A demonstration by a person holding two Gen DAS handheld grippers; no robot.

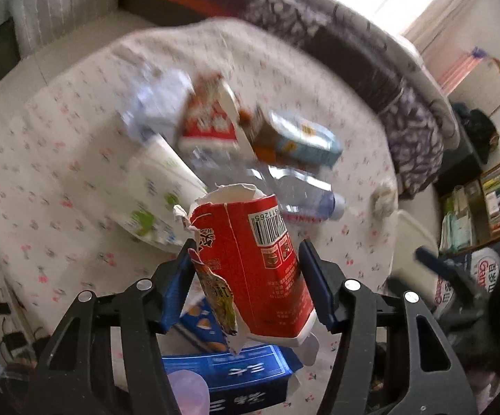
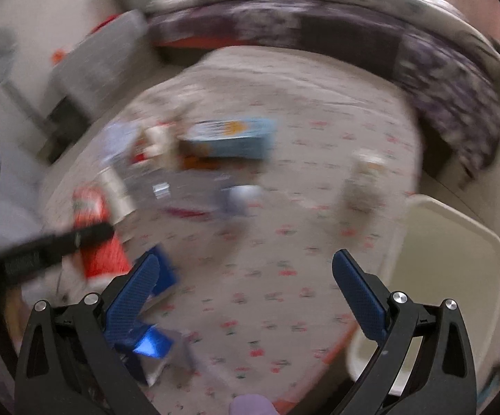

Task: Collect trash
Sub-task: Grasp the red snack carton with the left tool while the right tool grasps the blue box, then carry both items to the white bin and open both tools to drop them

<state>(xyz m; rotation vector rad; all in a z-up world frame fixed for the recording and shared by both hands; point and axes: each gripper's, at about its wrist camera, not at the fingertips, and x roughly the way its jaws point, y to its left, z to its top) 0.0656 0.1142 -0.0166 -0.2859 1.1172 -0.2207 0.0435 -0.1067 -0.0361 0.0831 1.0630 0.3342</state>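
Note:
My left gripper (image 1: 244, 259) is shut on a torn red carton (image 1: 253, 266) and holds it above the cherry-print table cover (image 1: 59, 180). Behind it lie a red and white box (image 1: 208, 117), a light blue box (image 1: 298, 141), a clear plastic bottle (image 1: 284, 190), a white and green carton (image 1: 156, 197) and crumpled paper (image 1: 156, 97). Blue boxes (image 1: 229, 377) lie below the gripper. My right gripper (image 2: 246, 276) is open and empty above the cover (image 2: 284, 276). The right wrist view is blurred; it shows the red carton (image 2: 94, 235) at the left and the light blue box (image 2: 229, 138).
A cream bin (image 2: 450, 276) stands at the table's right edge; its rim also shows in the left wrist view (image 1: 415, 228). A bed with a dark patterned quilt (image 1: 353, 45) runs behind the table. Bookshelves (image 1: 491, 200) stand at the right.

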